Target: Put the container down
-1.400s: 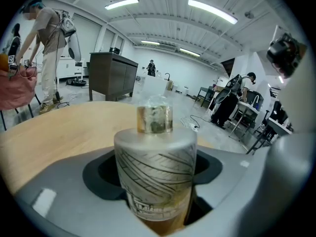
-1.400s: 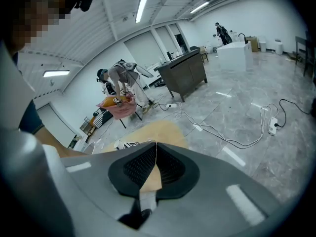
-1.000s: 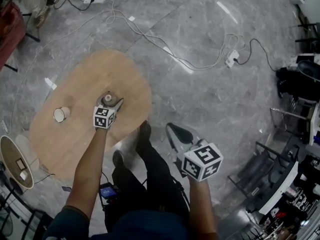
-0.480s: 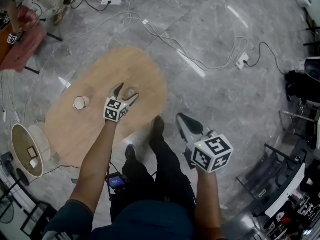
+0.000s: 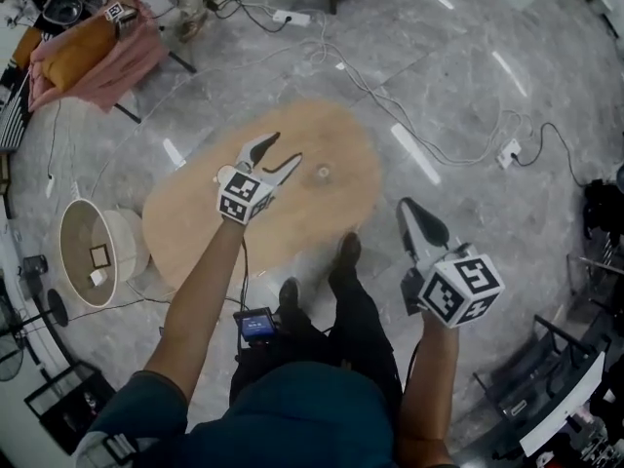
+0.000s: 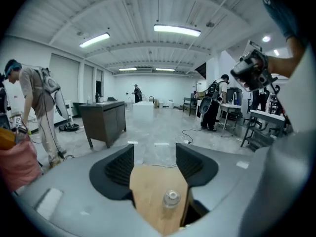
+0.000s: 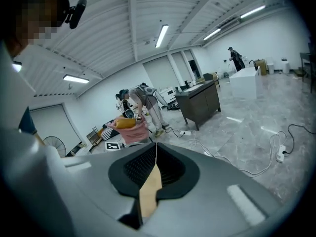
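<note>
Wood table (image 5: 322, 227) w/ sm. clear container (image 5: 323, 173), upright

the container (image 5: 323, 173) stands on the tabletop (image 5: 292, 224), toward its right end and in from the edges. a round basket (image 5: 125, 252) sits on the floor (image 5: 458, 76) just left of the tabletop. cables (image 5: 375, 96) lie on the floor behind the tabletop and run right to a power strip (image 5: 509, 152). the person's shoes (image 5: 346, 250) are at the tabletop's near edge.

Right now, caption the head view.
Container stands on the table; left gripper hangs clear of it, empty jaws just closing.
</note>
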`<move>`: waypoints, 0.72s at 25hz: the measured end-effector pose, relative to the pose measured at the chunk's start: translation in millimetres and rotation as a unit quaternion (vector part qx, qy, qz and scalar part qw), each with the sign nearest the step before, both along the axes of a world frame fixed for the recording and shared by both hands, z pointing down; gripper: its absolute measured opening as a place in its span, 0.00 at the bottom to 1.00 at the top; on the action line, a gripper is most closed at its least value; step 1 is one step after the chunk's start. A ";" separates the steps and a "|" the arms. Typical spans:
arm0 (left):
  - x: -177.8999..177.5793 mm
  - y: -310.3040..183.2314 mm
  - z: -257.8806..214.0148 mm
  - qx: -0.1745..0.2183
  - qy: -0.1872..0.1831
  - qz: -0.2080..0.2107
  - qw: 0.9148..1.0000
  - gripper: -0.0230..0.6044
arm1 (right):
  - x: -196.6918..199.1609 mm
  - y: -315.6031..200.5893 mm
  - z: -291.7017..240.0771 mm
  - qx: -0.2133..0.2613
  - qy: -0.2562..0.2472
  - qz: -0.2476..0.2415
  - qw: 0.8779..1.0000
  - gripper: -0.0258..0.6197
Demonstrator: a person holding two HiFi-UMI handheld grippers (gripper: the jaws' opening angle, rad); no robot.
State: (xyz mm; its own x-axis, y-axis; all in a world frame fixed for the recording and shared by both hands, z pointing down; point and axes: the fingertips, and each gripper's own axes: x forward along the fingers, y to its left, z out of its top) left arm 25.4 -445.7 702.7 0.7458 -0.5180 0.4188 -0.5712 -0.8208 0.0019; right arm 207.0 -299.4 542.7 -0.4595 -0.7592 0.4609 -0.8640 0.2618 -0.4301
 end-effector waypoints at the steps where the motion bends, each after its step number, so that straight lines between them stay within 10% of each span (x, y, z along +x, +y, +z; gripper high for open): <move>1: -7.7 2.8 -24.0 0.014 0.005 0.000 1.000 0.45 | -5.1 -0.2 -13.4 0.010 0.000 -0.001 1.000 0.06; 18: -134.0 104.6 -354.4 0.139 0.133 -0.032 0.981 0.35 | -90.5 38.0 -228.8 0.184 0.074 -0.012 0.980 0.06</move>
